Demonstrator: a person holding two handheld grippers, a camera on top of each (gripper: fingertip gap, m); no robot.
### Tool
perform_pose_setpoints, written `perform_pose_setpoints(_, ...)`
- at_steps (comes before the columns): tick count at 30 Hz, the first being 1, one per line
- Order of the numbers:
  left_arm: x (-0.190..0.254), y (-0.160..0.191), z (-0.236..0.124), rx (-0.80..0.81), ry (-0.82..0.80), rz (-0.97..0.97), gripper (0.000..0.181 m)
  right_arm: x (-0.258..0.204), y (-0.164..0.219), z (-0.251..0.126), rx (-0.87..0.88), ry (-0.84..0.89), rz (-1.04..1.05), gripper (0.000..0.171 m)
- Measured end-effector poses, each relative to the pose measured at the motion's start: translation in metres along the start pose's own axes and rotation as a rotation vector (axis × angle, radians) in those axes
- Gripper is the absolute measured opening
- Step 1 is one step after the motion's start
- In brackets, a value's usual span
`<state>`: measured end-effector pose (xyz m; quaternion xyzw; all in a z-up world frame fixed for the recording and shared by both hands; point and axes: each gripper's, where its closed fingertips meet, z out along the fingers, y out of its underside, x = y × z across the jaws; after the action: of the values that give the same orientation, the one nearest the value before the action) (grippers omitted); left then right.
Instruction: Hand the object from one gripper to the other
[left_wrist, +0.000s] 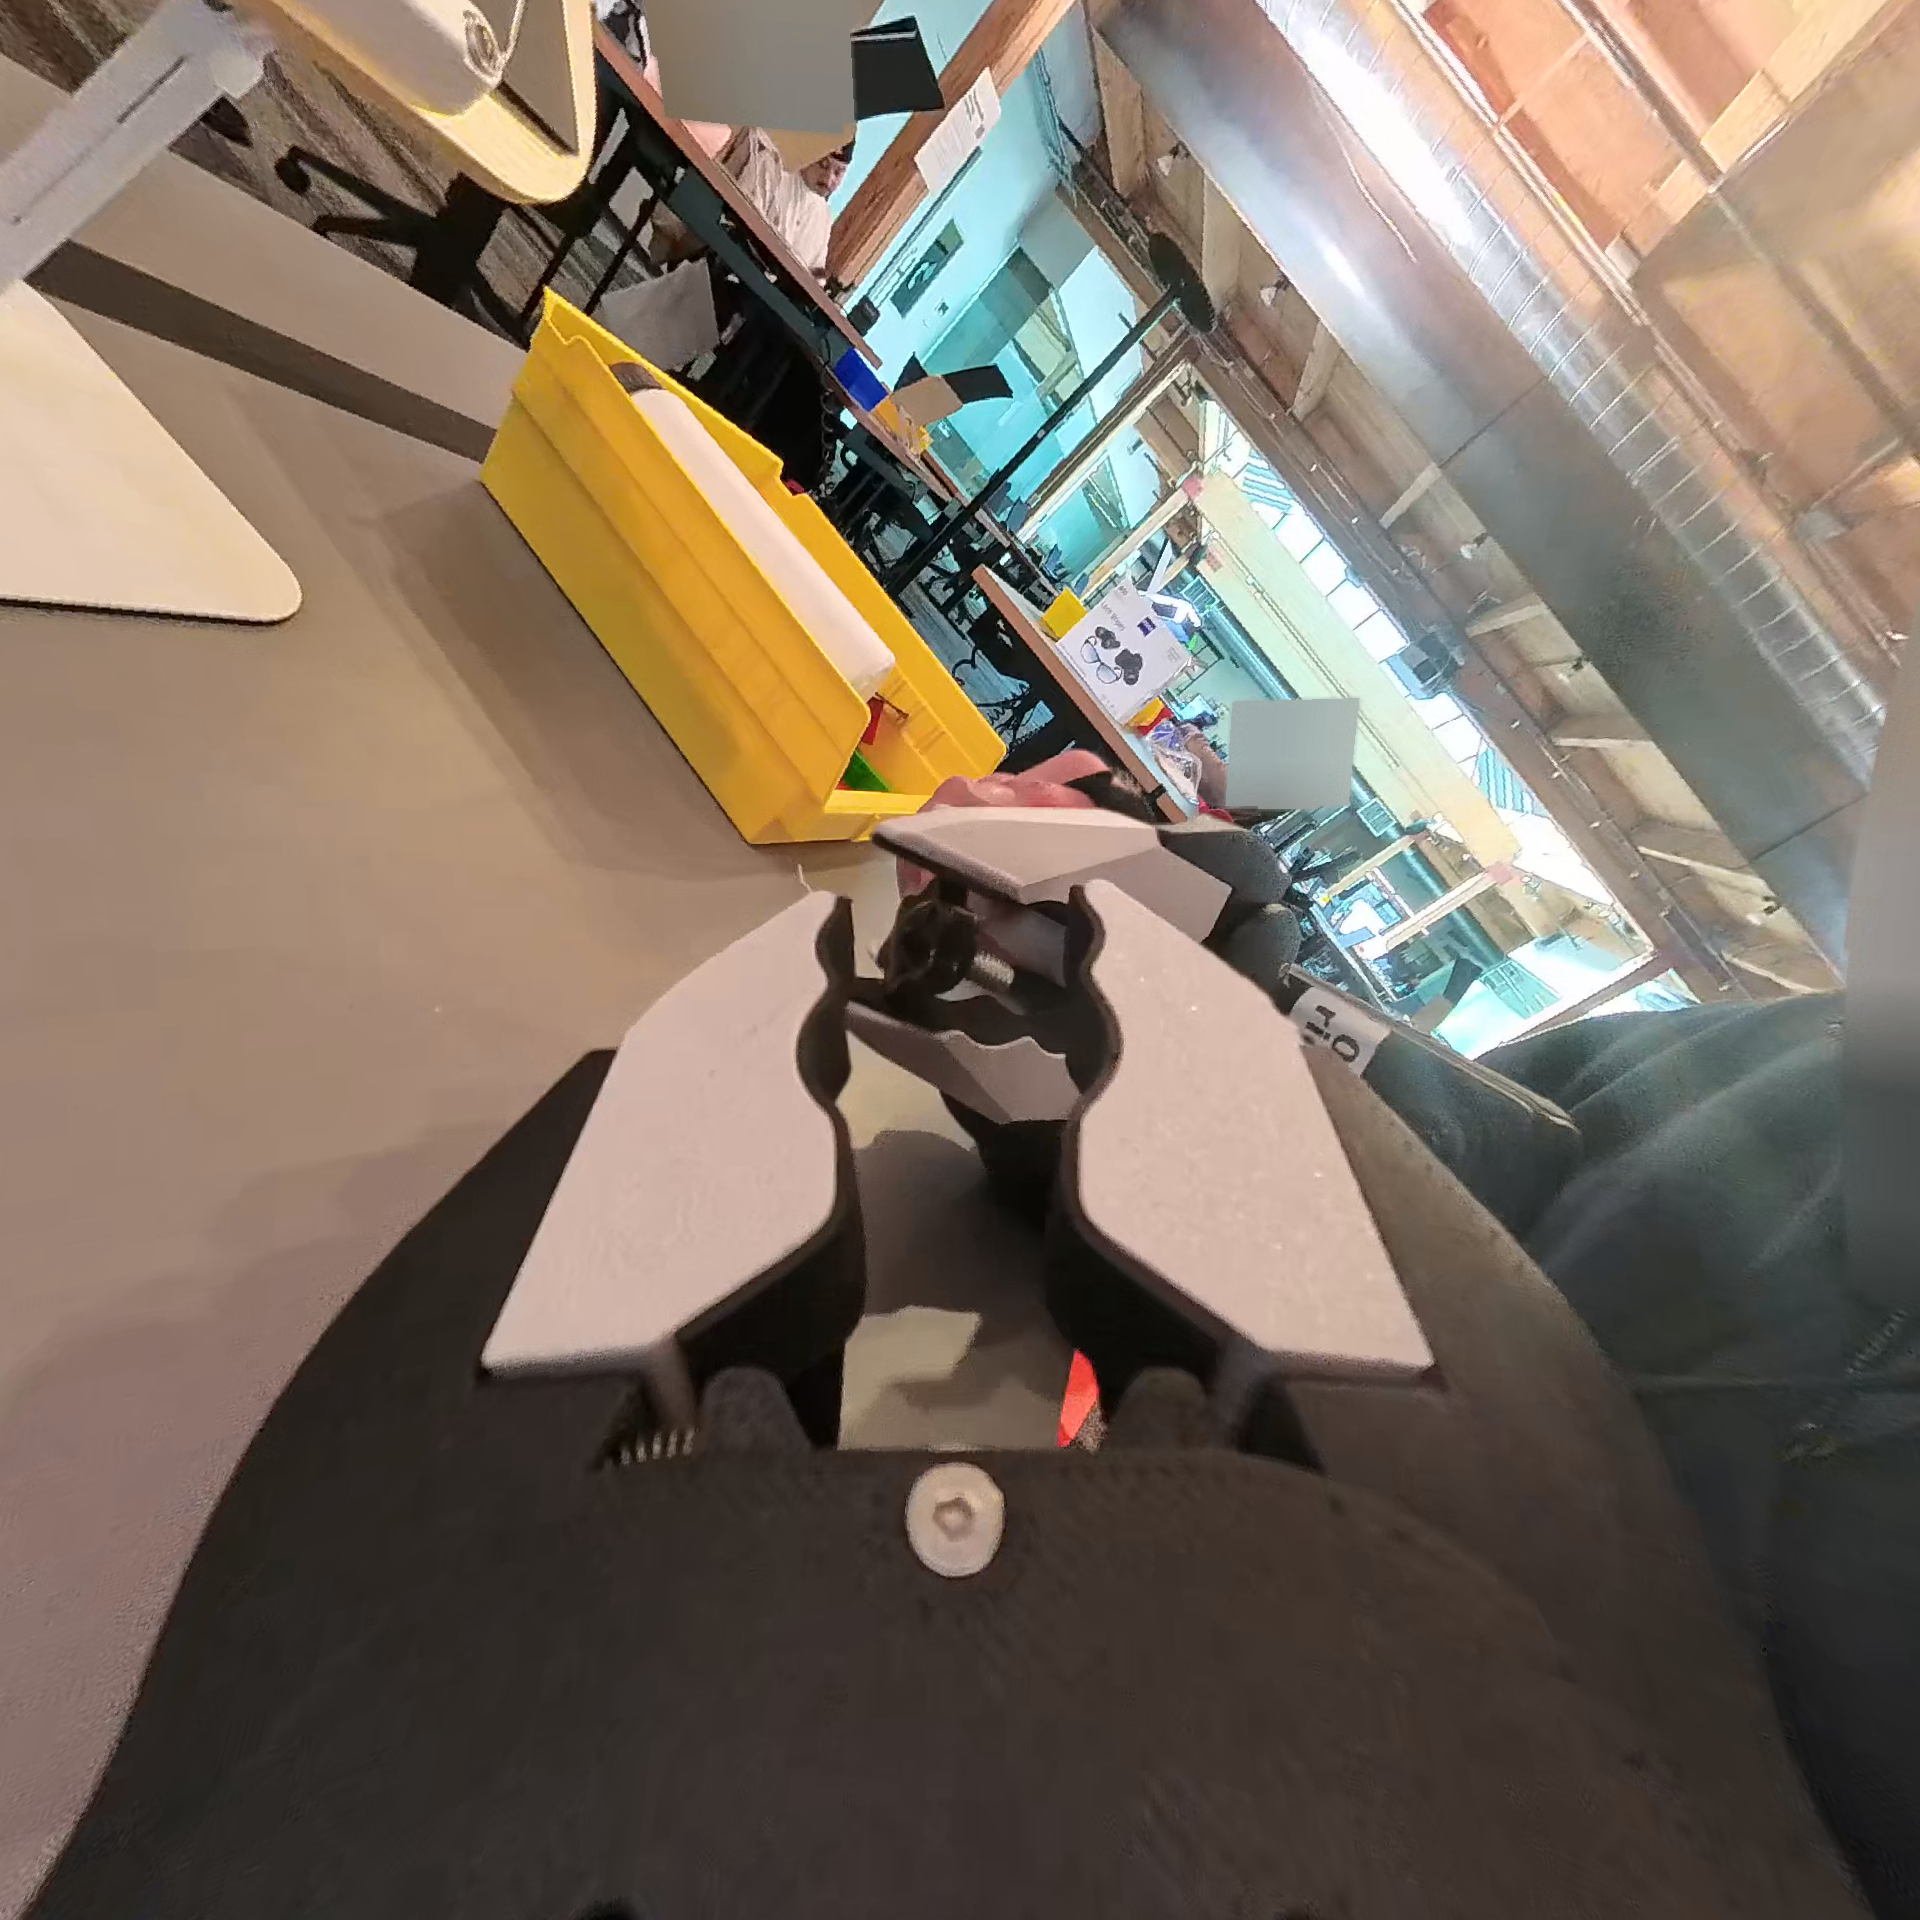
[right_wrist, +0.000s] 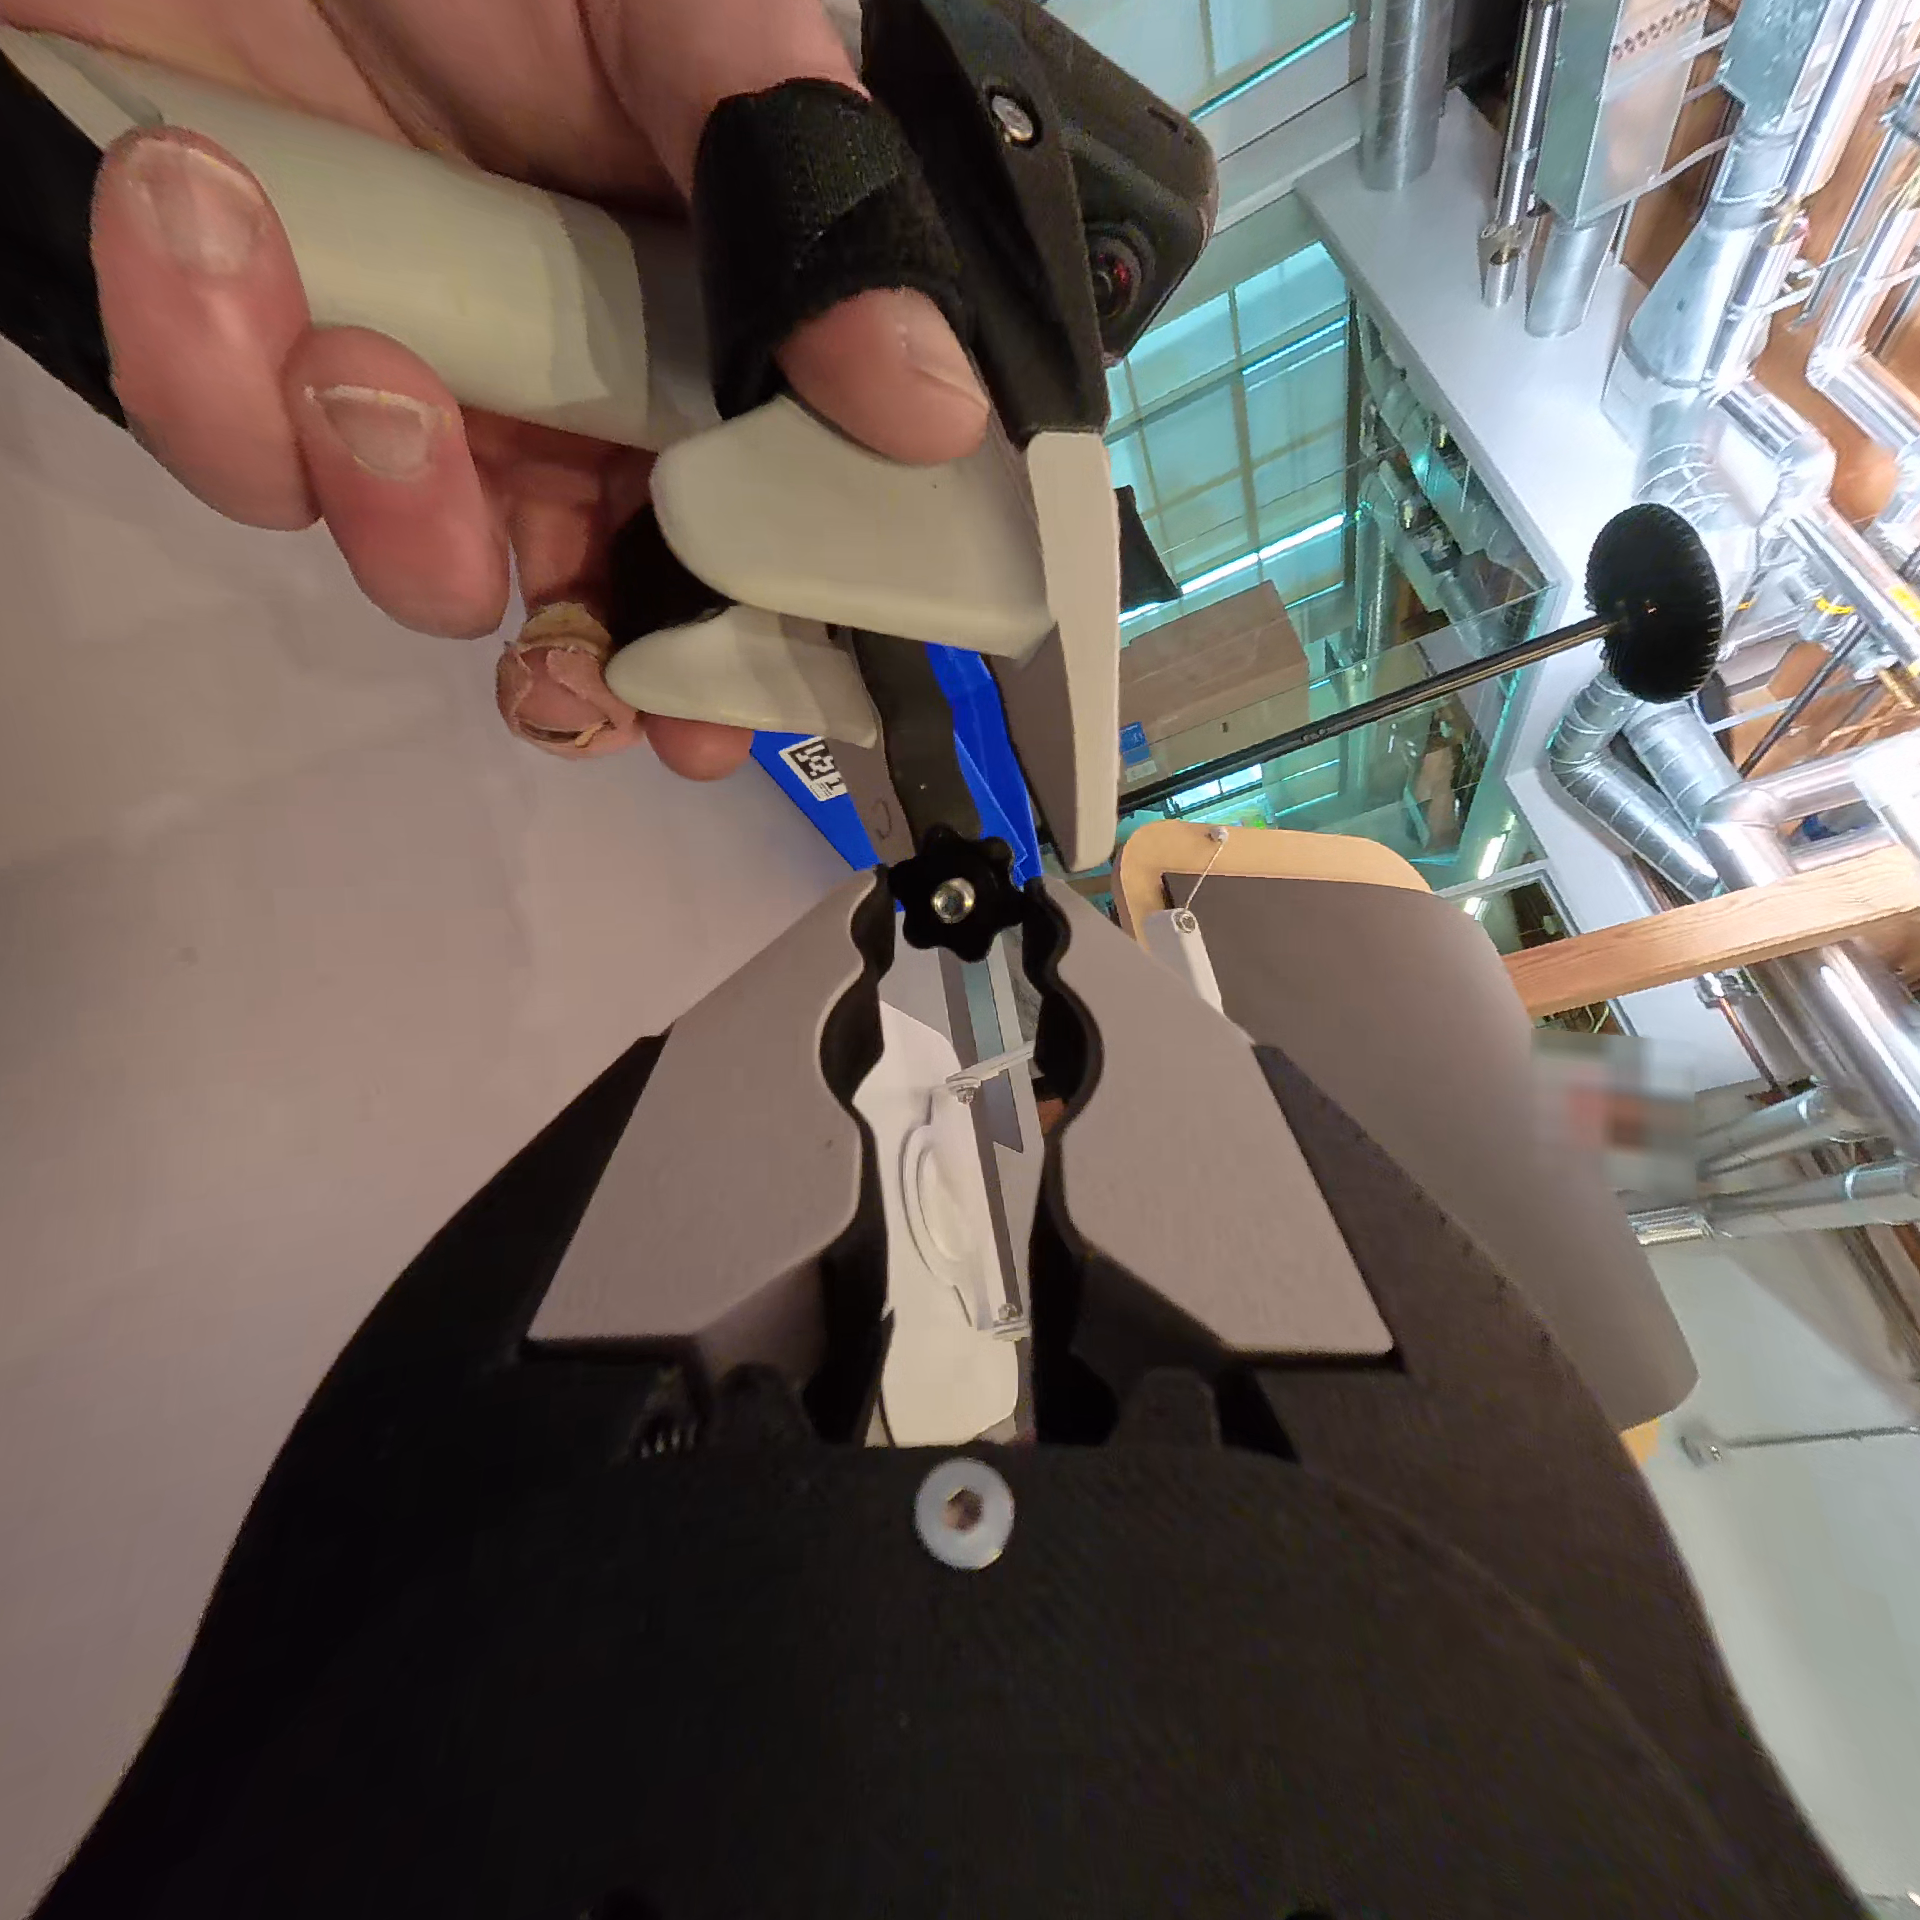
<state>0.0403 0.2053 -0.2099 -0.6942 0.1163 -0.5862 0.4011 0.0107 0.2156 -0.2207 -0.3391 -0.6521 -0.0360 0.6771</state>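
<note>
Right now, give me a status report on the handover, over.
Right gripper shut on black knob. Left gripper open, fingers straddling the knob, not yet closed. Yellow bin behind, apart from the handover.

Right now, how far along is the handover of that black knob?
Done: the two grippers are tip to tip, and the right gripper is pinched on the black knob. In hand: the left gripper has its fingers spread either side of the knob and does not seem to be pressing on it. Left, as far as I can judge: close the left one on the knob, then open the right.
</note>
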Motion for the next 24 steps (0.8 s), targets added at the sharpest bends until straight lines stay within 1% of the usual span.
perform_pose_setpoints(3,0.0008,0.0031,0.0014,-0.008,-0.006,0.015,0.036,-0.0013,0.0019,0.0005,-0.003,-0.004,-0.001,0.022)
perform_pose_setpoints(7,-0.0021,0.0046,0.0024,-0.011,-0.048,0.076,0.027,-0.0016,0.0007,0.0006,-0.002,-0.004,-0.004,0.022)
perform_pose_setpoints(19,-0.0026,0.0045,0.0014,-0.004,-0.056,0.102,0.022,-0.0007,0.0001,-0.0002,0.016,-0.003,0.010,0.022)
perform_pose_setpoints(22,-0.0017,0.0041,0.0011,0.002,-0.048,0.100,0.015,0.0017,-0.0028,-0.0022,0.043,0.001,0.036,0.022)
perform_pose_setpoints(24,-0.0003,0.0035,0.0011,0.009,-0.035,0.087,0.014,0.0024,-0.0034,-0.0024,0.045,0.004,0.039,0.022)
